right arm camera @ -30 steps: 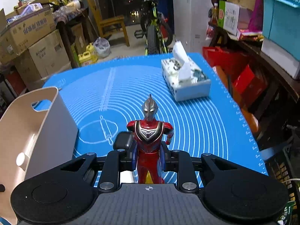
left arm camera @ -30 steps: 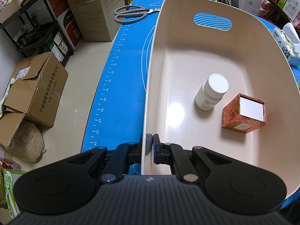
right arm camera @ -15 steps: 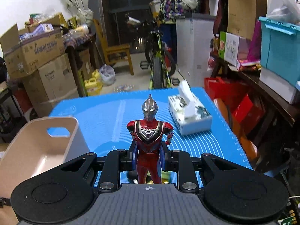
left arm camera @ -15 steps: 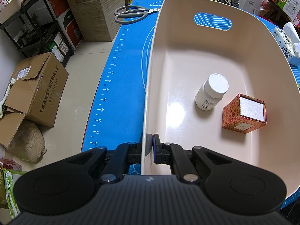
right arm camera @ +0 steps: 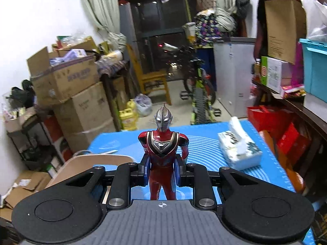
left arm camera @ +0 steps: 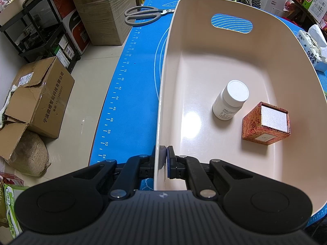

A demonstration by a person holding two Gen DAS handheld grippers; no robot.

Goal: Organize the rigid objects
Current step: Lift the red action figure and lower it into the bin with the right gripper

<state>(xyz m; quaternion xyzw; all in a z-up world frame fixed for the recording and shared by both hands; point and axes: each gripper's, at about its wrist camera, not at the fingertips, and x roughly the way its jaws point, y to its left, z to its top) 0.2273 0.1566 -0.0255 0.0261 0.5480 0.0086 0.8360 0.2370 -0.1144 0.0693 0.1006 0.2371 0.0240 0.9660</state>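
My left gripper (left arm camera: pixel 163 159) is shut on the near left rim of a cream plastic bin (left arm camera: pixel 163 85) that sits on the blue mat. Inside the bin stand a white pill bottle (left arm camera: pixel 230 100) and a red patterned box (left arm camera: pixel 266 123). My right gripper (right arm camera: pixel 162 172) is shut on a red and silver hero figure (right arm camera: pixel 162 143), held upright above the mat. The bin's rim (right arm camera: pixel 98 160) shows at the lower left of the right wrist view.
Grey scissors (left arm camera: pixel 143 15) lie on the blue mat (left arm camera: pixel 130 94) beyond the bin. A tissue box (right arm camera: pixel 239 150) sits on the mat's right side, also visible in the left wrist view (left arm camera: pixel 312 47). Cardboard boxes (left arm camera: pixel 38 98) and shelves crowd the floor at left.
My right gripper has risen and tilted up with the figure, so more of the room shows and the bin has dropped lower left. The left gripper has not moved.
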